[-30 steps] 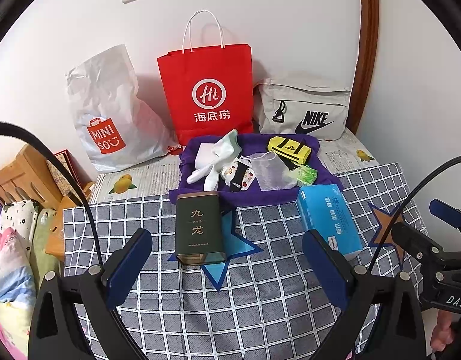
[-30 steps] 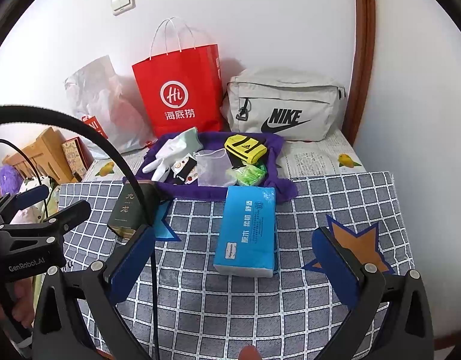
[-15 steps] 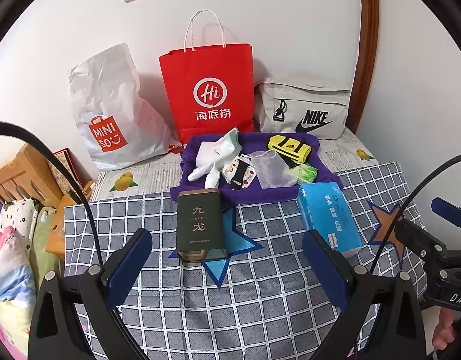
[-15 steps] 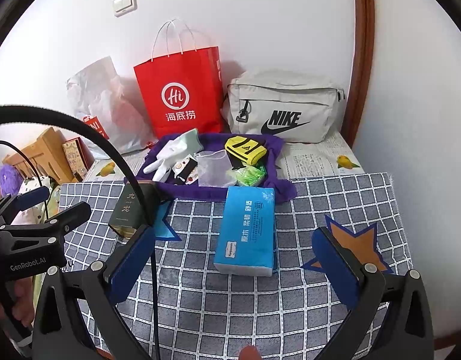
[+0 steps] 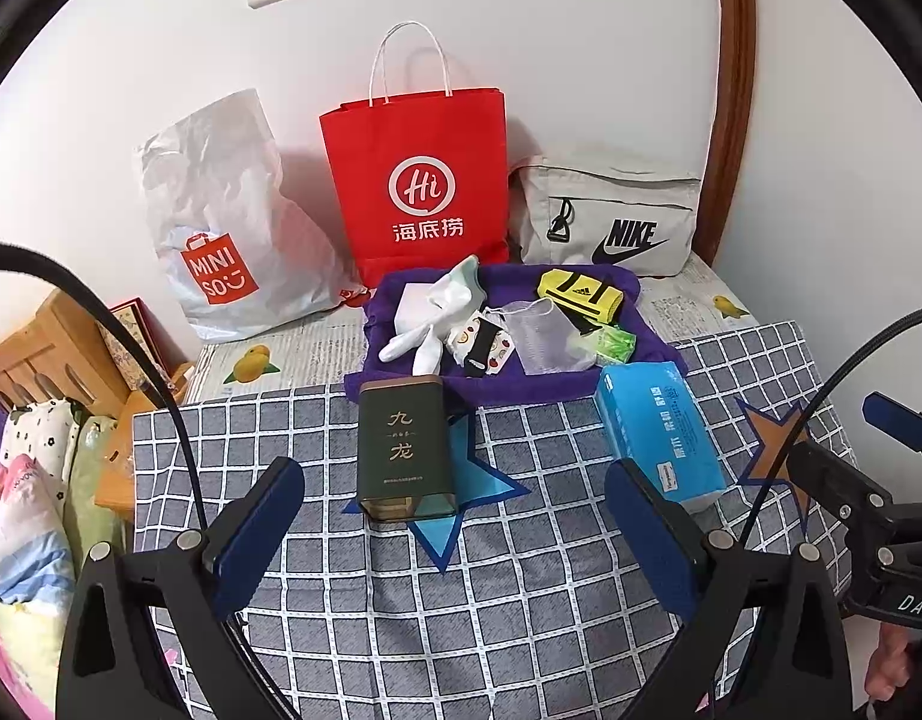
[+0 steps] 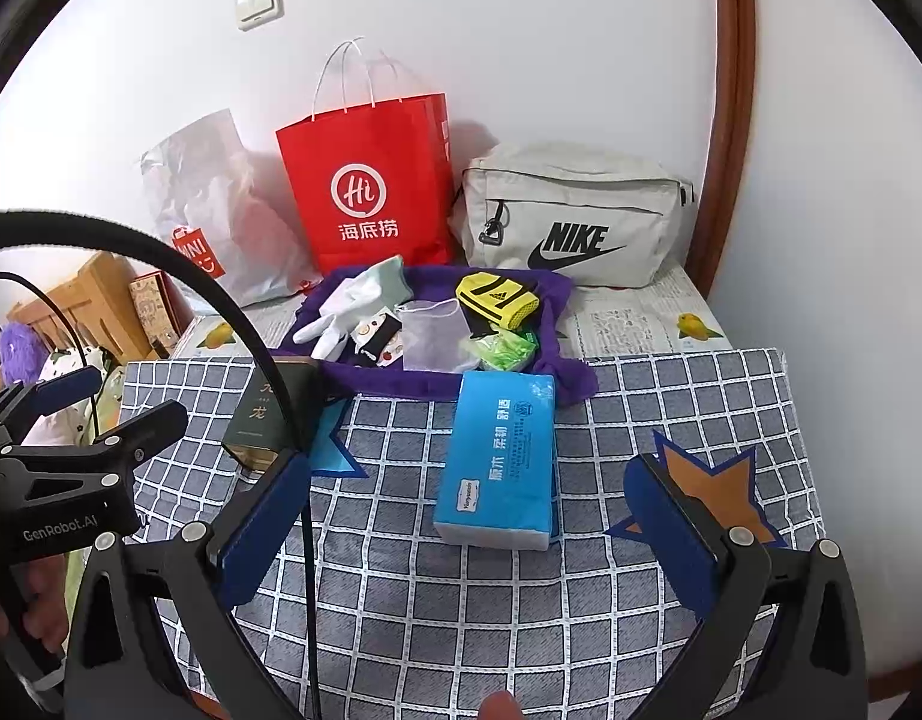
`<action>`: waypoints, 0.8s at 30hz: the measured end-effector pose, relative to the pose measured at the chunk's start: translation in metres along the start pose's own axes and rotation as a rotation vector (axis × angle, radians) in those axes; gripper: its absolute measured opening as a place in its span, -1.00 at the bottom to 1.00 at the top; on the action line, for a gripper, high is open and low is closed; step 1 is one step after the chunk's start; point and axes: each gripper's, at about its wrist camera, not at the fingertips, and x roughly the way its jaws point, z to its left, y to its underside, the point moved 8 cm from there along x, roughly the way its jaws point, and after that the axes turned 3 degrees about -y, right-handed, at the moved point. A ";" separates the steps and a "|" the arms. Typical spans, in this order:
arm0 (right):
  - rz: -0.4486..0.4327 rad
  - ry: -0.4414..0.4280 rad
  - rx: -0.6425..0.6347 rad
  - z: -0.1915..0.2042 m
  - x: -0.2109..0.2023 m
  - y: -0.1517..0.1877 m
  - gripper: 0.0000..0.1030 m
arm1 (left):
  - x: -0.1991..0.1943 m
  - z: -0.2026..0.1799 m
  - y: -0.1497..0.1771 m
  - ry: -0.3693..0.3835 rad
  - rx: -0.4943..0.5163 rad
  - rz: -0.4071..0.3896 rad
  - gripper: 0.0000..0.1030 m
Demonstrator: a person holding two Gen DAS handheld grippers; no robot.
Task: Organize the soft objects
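A purple cloth [image 5: 508, 387] [image 6: 437, 384] lies at the back of the checked tablecloth. On it rest a white glove [image 5: 440, 312] [image 6: 353, 300], a patterned sock [image 5: 481, 345], a clear mesh pouch [image 5: 544, 336] [image 6: 431, 333], a yellow-and-black sock [image 5: 580, 294] [image 6: 496, 297] and a green packet [image 5: 610, 342] [image 6: 502, 351]. A blue tissue pack [image 5: 658, 429] [image 6: 499, 459] and a dark green tin [image 5: 404, 447] [image 6: 269, 414] lie in front of the cloth. My left gripper [image 5: 455, 528] is open and empty, short of the tin. My right gripper [image 6: 466, 528] is open and empty, short of the tissue pack.
A Miniso plastic bag [image 5: 221, 228], a red paper bag [image 5: 416, 186] [image 6: 371, 186] and a grey Nike bag [image 5: 610, 216] [image 6: 574, 219] stand against the back wall. Wooden furniture [image 5: 47, 354] and bedding [image 5: 23, 510] sit at the left. The table ends at the right wall.
Both views have shifted slightly; the table items sit marginally lower in the left wrist view. Both grippers stay open and nothing on the table has moved.
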 end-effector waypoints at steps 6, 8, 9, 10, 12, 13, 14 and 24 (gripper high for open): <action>-0.004 -0.004 0.002 0.001 -0.001 0.000 0.99 | -0.001 0.001 -0.001 0.000 0.004 -0.002 0.96; -0.003 -0.003 0.002 0.001 -0.001 0.000 0.99 | -0.001 0.001 -0.001 -0.001 0.007 -0.001 0.96; -0.003 -0.002 0.002 0.001 -0.001 0.000 0.99 | -0.001 0.001 -0.001 -0.003 0.007 -0.002 0.96; -0.004 -0.001 0.002 0.001 -0.002 0.000 0.99 | -0.002 0.001 -0.001 -0.004 0.008 -0.003 0.96; -0.005 -0.001 0.002 0.001 -0.002 0.000 0.99 | -0.003 0.000 0.000 -0.004 0.008 -0.003 0.96; -0.004 -0.002 0.001 0.001 -0.002 0.000 0.99 | -0.003 0.001 -0.001 -0.003 0.008 -0.004 0.96; -0.004 0.000 0.001 0.001 -0.002 0.000 0.99 | -0.003 0.000 0.000 -0.005 0.007 -0.004 0.96; -0.010 0.002 -0.001 0.002 -0.005 0.000 0.99 | -0.003 0.002 0.000 -0.011 0.004 0.000 0.96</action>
